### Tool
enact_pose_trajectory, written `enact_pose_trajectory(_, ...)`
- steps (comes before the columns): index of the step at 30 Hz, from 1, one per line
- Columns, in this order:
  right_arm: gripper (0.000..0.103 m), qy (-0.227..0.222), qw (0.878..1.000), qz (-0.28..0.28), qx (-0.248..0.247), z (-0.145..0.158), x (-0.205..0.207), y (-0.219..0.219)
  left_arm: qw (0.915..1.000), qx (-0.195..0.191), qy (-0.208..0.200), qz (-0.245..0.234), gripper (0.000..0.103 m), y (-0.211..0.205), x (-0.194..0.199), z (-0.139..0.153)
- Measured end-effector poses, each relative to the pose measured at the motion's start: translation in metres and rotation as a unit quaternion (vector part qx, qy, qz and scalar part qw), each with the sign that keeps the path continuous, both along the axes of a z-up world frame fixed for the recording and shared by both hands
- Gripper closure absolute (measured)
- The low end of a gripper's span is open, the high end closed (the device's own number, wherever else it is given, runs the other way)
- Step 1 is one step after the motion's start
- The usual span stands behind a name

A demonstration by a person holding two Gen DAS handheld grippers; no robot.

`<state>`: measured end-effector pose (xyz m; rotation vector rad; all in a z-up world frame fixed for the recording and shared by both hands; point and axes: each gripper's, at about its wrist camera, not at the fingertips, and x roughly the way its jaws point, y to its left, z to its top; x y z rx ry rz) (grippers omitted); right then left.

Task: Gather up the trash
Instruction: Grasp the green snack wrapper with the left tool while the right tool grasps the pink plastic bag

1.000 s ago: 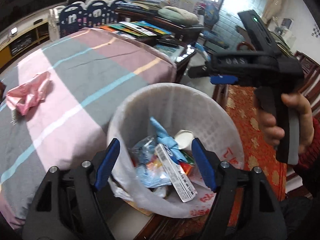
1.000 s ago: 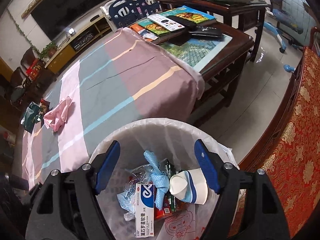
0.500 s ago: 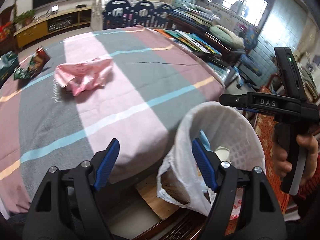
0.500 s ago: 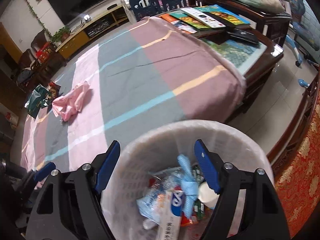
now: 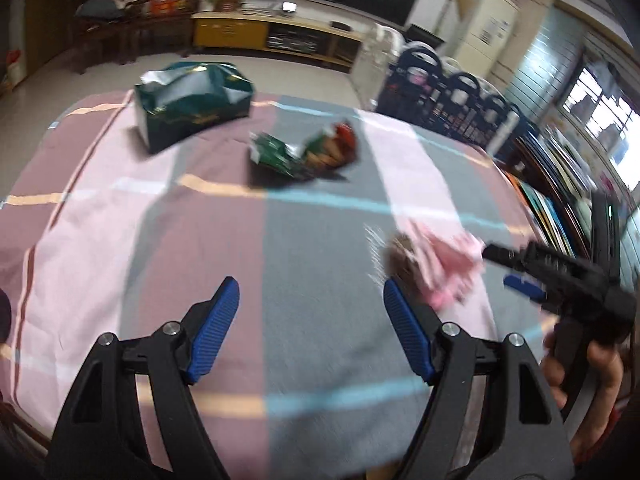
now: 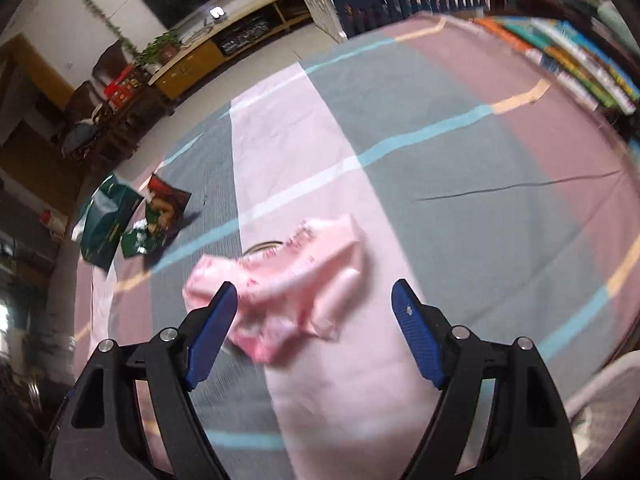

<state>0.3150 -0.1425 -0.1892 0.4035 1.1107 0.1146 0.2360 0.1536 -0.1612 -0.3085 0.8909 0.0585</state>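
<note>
On the far left of the striped tablecloth (image 5: pixel 200 240) lies a dark green bag (image 5: pixel 192 100), crumpled and open at one end. Just to its right, a little apart, sits a torn green and red snack wrapper (image 5: pixel 308 156). Both look like trash not yet picked up.

Nearer the middle, the left gripper (image 5: pixel 311 322) hovers over bare cloth with its blue-padded jaws spread wide and nothing between them. It seems to be waiting while the other hand works.

To its right lies a crumpled pink wrapper (image 6: pixel 280 280), the nearest piece of trash. The right gripper (image 6: pixel 314 328) is lined up on it, jaws spread wide and empty, with the wrapper in front of its left fingertip (image 6: pixel 212 320); likely the next thing to be grasped. A thin dark ring peeks from behind the wrapper, too blurred to identify.

The cloth has broad pink, grey and mauve bands crossed by thin blue and yellow lines. Beyond it stand a low yellow cabinet (image 5: pixel 232 32) and dark wooden chairs. Books (image 6: pixel 580 68) line the table's right edge.
</note>
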Motion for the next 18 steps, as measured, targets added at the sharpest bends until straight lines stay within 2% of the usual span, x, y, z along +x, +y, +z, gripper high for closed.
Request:
enact_pose_trajectory(3,0.025,0.015,1.000,-0.001,-0.016,-0.016,0.014,0.015,0.9994,-0.007,-0.002,0.033,0.020,0.027,0.036,-0.002)
enact_pose_trajectory(6,0.053,-0.006,0.997,0.025,-0.076,-0.019,0.013,0.030,0.9982,-0.038,-0.019,0.042,0.014,0.042,0.080,-0.010)
enact_pose_trajectory(7,0.062,-0.012,0.996,0.036,-0.081,-0.020,0.010,0.033,0.9978,-0.043,-0.017,0.048,0.014,0.042,0.093,-0.015)
enact_pose_trajectory(9,0.067,-0.030,0.994,0.058,-0.091,-0.019,0.003,0.039,0.9964,-0.057,-0.005,0.063,0.014,0.045,0.117,-0.026)
enact_pose_trajectory(12,0.067,-0.056,0.986,0.087,-0.133,-0.018,-0.009,0.051,0.9916,-0.092,0.012,0.090,0.014,0.050,0.147,-0.043)
enact_pose_trajectory(14,0.067,-0.064,0.982,0.101,-0.149,-0.020,-0.014,0.057,0.9910,-0.090,0.015,0.098,0.016,0.049,0.159,-0.053)
enact_pose_trajectory(16,0.067,-0.069,0.980,0.107,-0.155,-0.019,-0.016,0.060,0.9943,-0.047,0.014,0.095,0.030,0.040,0.163,-0.059)
enact_pose_trajectory(18,0.067,-0.069,0.982,0.103,-0.146,-0.019,-0.016,0.057,0.9973,-0.018,0.023,0.068,0.071,0.030,0.168,-0.066)
